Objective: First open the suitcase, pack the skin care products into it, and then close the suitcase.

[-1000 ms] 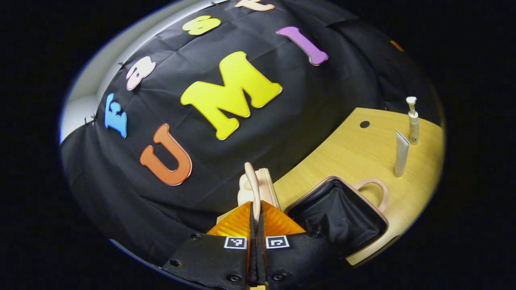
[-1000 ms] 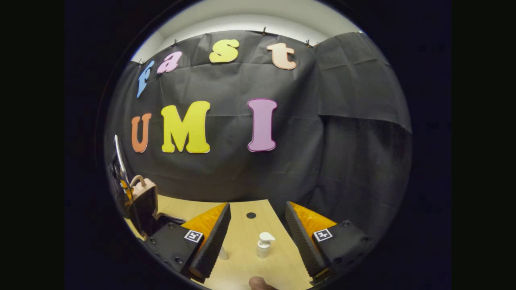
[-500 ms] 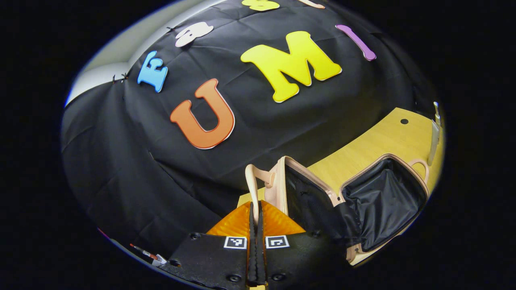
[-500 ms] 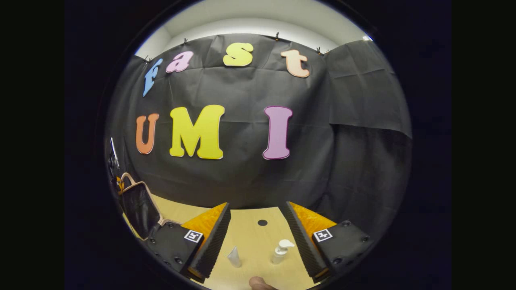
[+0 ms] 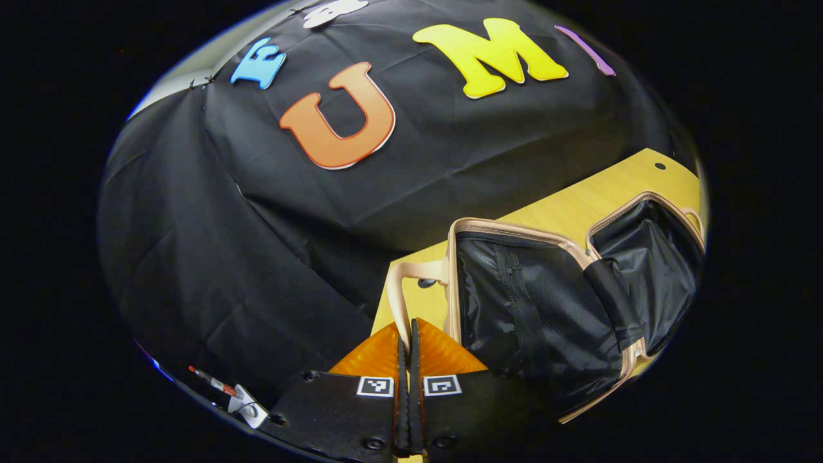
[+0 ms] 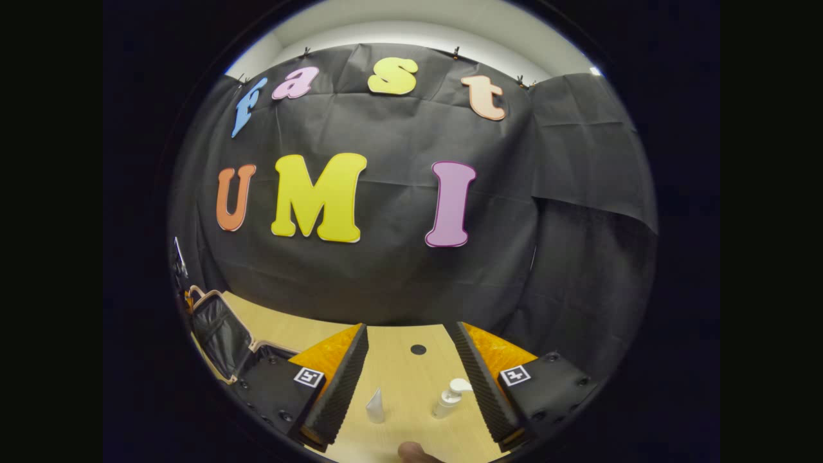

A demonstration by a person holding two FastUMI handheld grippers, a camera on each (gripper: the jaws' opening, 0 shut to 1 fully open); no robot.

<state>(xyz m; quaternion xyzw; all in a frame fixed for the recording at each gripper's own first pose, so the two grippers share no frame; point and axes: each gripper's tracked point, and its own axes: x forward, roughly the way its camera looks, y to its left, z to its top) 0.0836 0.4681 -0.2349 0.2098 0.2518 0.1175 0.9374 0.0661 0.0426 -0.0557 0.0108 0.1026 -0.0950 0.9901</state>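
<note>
The beige suitcase [image 5: 578, 251] lies open on the wooden table [image 5: 553, 206], its black lining showing. Its lid half [image 5: 521, 308] with a zipped mesh pocket leans toward me beside the deeper half [image 5: 649, 263]. My left gripper [image 5: 406, 326] is shut on the lid's beige handle [image 5: 400, 296]. In the right gripper view the suitcase [image 6: 218, 331] sits at the far left. My right gripper [image 6: 406, 329] hangs open above the table, and beyond its fingers stand a white tube [image 6: 375, 406] and a white pump bottle [image 6: 448, 399], upright and apart.
The table [image 6: 398, 370] has a small dark hole [image 6: 418, 349] near its back edge, also seen from the left gripper view as the hole [image 5: 660, 166]. Black cloth walls close the back and sides. A fingertip [image 6: 415, 453] shows at the bottom edge.
My left gripper has swung the lid farther open by its handle, away from the other half. The right gripper has shifted slightly, so the tube and the bottle now sit between its fingers.
</note>
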